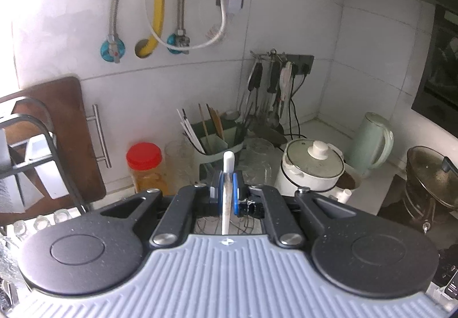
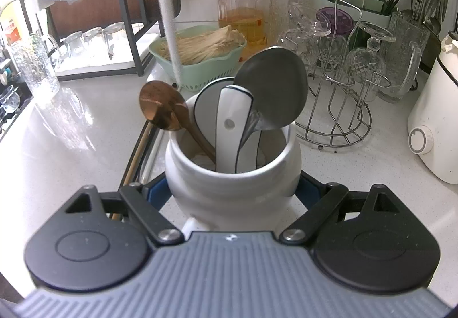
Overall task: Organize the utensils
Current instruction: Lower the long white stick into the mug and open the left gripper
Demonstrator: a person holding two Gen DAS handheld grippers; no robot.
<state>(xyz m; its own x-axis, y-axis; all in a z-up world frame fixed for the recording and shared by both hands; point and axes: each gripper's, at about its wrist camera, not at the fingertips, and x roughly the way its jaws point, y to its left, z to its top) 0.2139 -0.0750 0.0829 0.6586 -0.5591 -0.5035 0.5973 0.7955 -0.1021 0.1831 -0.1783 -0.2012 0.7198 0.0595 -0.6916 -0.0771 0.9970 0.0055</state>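
Judging from how things lay, the likeliest slip was the long white utensil handle [image 1: 228,192] pivoting or sliding in the left gripper [image 1: 226,189], whose jaws were nearly closed on it, pinching the thin shaft between the blue pads with a short length above the pinch and the rest hanging below; what sort of head it carried could not be told. That handle ran close to upright, its rounded end pointing up and slightly away toward the tiled wall, and in the right wrist view the same white shaft [image 2: 169,17] stood as a steep line just behind and left of the white ceramic jar [image 2: 229,174]. The right gripper [image 2: 232,192] had its jaws spread wide around the jar's belly, apparently gripping it on the white table [image 2: 71,146], though the contact itself was hidden. The jar was already crowded: a copper spoon [image 2: 160,109] leaning left, a white ceramic spoon [image 2: 232,123] in the middle and a grey steel ladle [image 2: 272,88] tilted right, all bowls up. Lowering the shaft in could have knocked those heads, levered the copper spoon out, or tipped the jar toward the wire glass rack [image 2: 337,106] just beside it
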